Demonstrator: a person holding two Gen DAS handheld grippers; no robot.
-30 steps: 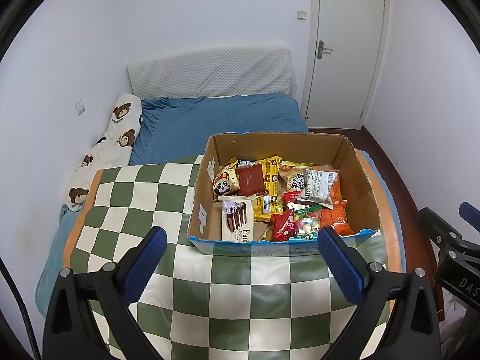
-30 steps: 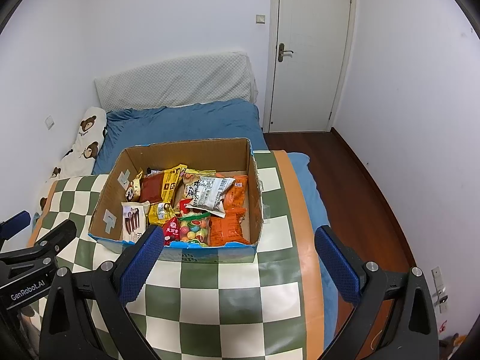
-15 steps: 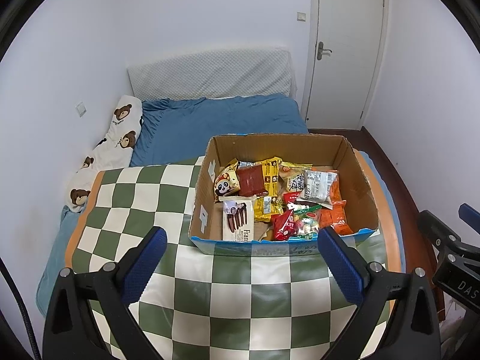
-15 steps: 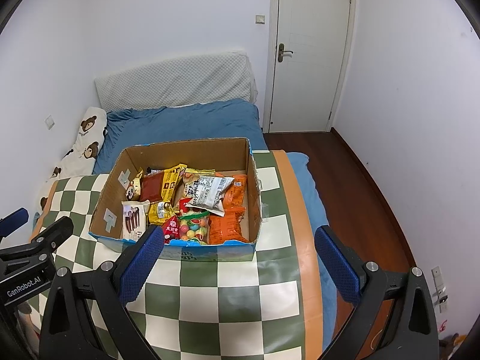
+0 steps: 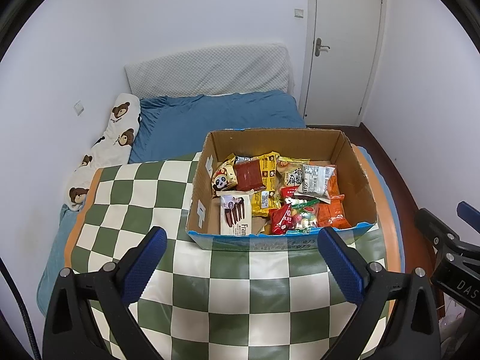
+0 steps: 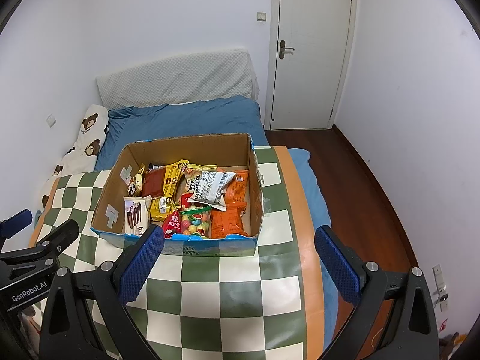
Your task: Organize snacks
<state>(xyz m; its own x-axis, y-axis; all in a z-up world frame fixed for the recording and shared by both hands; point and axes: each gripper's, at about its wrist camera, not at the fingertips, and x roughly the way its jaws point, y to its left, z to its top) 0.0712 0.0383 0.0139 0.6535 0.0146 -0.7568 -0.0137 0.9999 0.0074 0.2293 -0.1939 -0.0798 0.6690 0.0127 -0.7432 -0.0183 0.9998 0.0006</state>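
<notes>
An open cardboard box [image 5: 357,162] [image 6: 255,180] sits on a green and white checkered cloth [image 5: 228,297] [image 6: 216,300]. It holds several snack packs: a white chocolate-biscuit pack [image 5: 235,214] [image 6: 136,214], a red pack [image 5: 249,175], yellow packs [image 5: 265,199], a silver pack [image 5: 315,181] [image 6: 211,190], orange packs [image 5: 331,210] [image 6: 229,219] and a candy bag [image 6: 195,222]. My left gripper [image 5: 241,265] is open and empty, above the cloth just before the box. My right gripper [image 6: 238,262] is open and empty, also before the box.
The cloth lies on a bed with a blue sheet [image 5: 216,123], a bear-print pillow [image 5: 117,138] and a white padded headboard [image 5: 210,72]. A shut white door [image 5: 345,45] and wooden floor [image 6: 369,186] are at the right.
Both grippers have drifted slightly; the box sits a little lower and nearer in the views. Nothing was grasped or moved.
</notes>
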